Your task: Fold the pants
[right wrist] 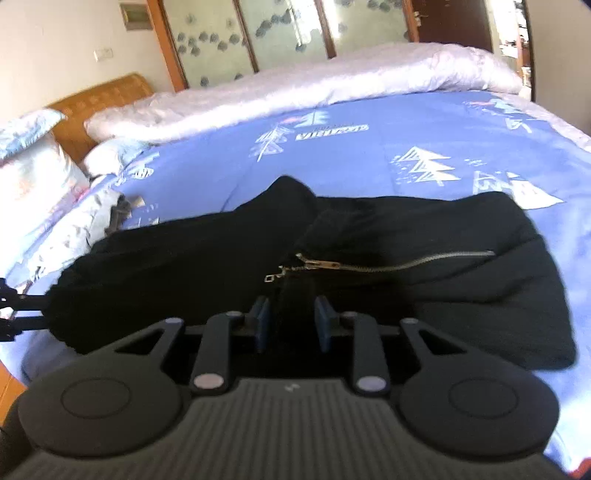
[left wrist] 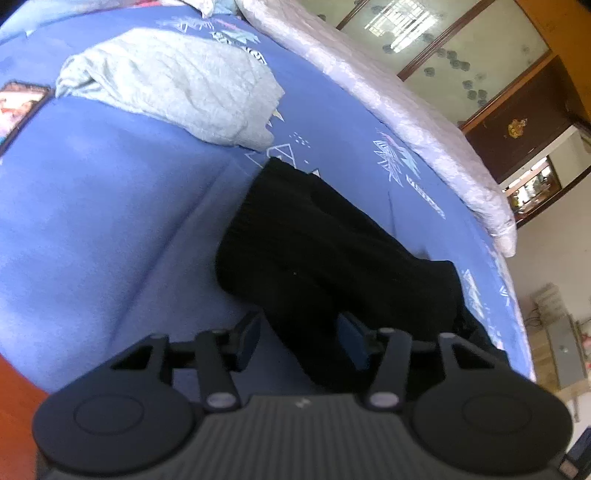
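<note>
Black pants (left wrist: 325, 251) lie bunched on the blue bedsheet (left wrist: 110, 221). In the right wrist view the pants (right wrist: 369, 236) show a metal zipper (right wrist: 369, 264) across the top. My left gripper (left wrist: 301, 341) is open at the near edge of the pants, with one pad over the black cloth and the other over the sheet. My right gripper (right wrist: 291, 325) is open, its blue pads (right wrist: 263, 321) astride a raised fold of the black cloth without pinching it. The left gripper's tip shows at the far left edge of the right wrist view (right wrist: 11, 306).
A folded grey garment (left wrist: 177, 85) lies on the sheet beyond the pants. A white quilt (right wrist: 295, 85) runs along the far side of the bed. Pillows (right wrist: 33, 173) and a wooden headboard (right wrist: 103, 96) stand at the left. Wardrobe doors (right wrist: 280, 26) are behind.
</note>
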Action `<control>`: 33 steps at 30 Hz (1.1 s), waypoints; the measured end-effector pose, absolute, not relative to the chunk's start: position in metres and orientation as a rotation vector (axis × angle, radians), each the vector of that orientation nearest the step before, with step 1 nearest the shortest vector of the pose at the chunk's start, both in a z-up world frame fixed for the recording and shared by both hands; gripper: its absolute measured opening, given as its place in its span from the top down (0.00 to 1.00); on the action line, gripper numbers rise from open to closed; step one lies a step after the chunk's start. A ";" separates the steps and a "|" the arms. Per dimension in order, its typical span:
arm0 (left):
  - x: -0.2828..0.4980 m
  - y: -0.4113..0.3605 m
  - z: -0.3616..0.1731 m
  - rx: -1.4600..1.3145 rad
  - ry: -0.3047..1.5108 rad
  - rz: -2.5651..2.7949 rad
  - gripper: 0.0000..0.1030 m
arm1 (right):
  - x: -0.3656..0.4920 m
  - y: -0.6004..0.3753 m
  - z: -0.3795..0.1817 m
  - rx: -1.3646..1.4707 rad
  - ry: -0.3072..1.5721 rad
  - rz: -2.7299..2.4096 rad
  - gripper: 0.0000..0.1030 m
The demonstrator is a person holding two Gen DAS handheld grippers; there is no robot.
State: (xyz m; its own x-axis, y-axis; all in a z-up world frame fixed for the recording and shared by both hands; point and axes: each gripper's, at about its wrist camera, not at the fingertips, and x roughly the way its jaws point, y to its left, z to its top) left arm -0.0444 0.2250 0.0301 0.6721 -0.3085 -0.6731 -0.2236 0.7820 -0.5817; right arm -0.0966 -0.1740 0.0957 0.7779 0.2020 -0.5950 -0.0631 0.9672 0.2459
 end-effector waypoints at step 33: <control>-0.016 0.229 -0.002 -0.753 0.867 -0.034 0.30 | -0.102 -0.190 0.078 0.410 0.793 0.123 0.66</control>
